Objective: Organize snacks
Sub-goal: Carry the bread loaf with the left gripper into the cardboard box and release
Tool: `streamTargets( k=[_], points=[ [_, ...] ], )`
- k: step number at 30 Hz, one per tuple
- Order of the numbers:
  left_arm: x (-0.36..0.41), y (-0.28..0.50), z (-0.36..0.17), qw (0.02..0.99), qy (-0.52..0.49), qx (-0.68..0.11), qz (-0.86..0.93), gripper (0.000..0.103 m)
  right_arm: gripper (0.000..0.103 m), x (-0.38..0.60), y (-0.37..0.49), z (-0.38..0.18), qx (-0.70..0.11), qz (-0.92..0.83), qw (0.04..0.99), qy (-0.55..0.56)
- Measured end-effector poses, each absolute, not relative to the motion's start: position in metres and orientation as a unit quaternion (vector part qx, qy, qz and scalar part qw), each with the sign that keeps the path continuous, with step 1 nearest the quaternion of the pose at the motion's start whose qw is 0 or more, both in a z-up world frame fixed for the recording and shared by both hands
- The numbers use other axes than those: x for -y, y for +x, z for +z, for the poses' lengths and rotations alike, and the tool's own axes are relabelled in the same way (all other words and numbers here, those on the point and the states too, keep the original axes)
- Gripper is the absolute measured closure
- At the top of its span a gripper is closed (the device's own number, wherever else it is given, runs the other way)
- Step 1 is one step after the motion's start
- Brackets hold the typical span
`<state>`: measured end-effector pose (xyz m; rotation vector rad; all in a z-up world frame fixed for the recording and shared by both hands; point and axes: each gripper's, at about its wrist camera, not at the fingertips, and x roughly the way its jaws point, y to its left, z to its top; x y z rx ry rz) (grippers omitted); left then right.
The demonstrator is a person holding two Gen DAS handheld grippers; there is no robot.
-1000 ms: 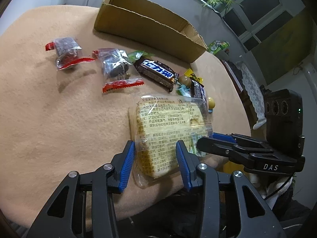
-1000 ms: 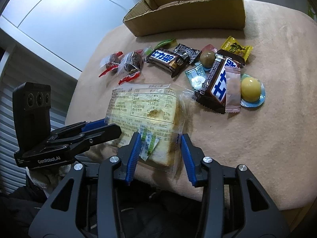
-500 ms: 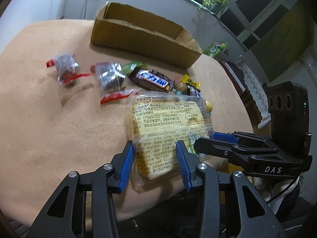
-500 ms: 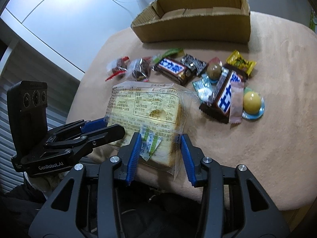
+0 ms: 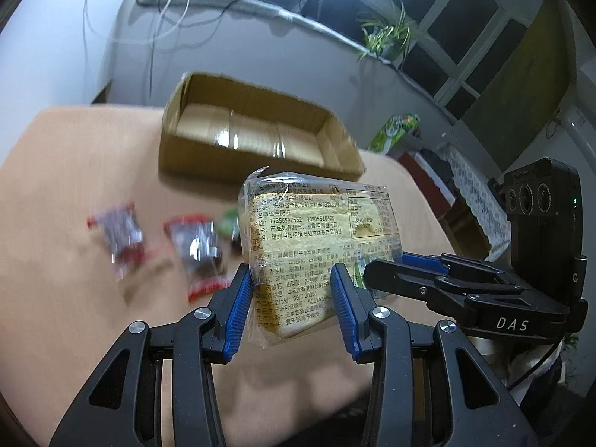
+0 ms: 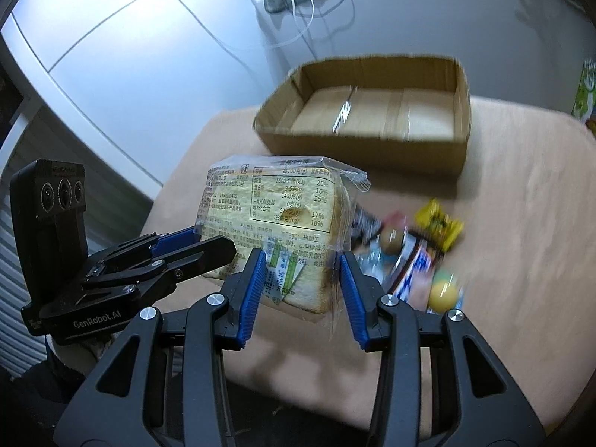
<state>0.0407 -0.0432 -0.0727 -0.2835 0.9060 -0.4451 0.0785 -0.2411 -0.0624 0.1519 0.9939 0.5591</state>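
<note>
A clear bag of sliced bread (image 5: pixel 316 238) with printed text is held up in the air above the table. My left gripper (image 5: pixel 290 279) is shut on its near edge, and my right gripper (image 6: pixel 301 264) is shut on the same bag (image 6: pixel 275 223) from the other side. The right gripper also shows in the left wrist view (image 5: pixel 391 272), and the left one in the right wrist view (image 6: pixel 208 246). An open, empty cardboard box (image 5: pixel 257 138) stands behind the bag on the far side of the table; it also shows in the right wrist view (image 6: pixel 372 111).
Small red-ended candy packets (image 5: pixel 119 234) lie on the tan tablecloth (image 5: pixel 74 186) at the left. Chocolate bars, a yellow packet (image 6: pixel 439 227) and a yellow ball (image 6: pixel 443 290) lie at the right. A wall with cables stands behind the box.
Both grippers have lifted the bread bag off the table and tipped upward, so the box interior now shows. The loose snacks stayed on the cloth.
</note>
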Motion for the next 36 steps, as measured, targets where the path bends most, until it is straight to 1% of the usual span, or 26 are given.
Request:
streamTargets(
  k=[4, 12, 19, 23, 36],
  points=[
    [0.047, 0.063, -0.062, 0.873, -0.134, -0.418, -0.212, 0.063, 0.06, 0.241, 0.099, -0.051, -0.457, 0.255, 0.849, 0.068],
    [0.053, 0.112, -0.059, 0.873, -0.132, -0.421, -0.206, 0.063, 0.06, 0.239, 0.153, -0.046, -0.45, 0.239, 0.857, 0.07],
    [0.055, 0.157, -0.06, 0.872, -0.152, -0.424, -0.194, 0.063, 0.06, 0.236, 0.196, -0.051, -0.451, 0.23, 0.86, 0.064],
    [0.058, 0.18, -0.069, 0.866, -0.153, -0.438, -0.187, 0.061, 0.06, 0.237, 0.219, -0.062, -0.465, 0.222, 0.854, 0.074],
    [0.068, 0.207, -0.086, 0.854, -0.135, -0.471, -0.172, 0.06, 0.06, 0.239, 0.239, -0.078, -0.485, 0.206, 0.847, 0.071]
  ],
)
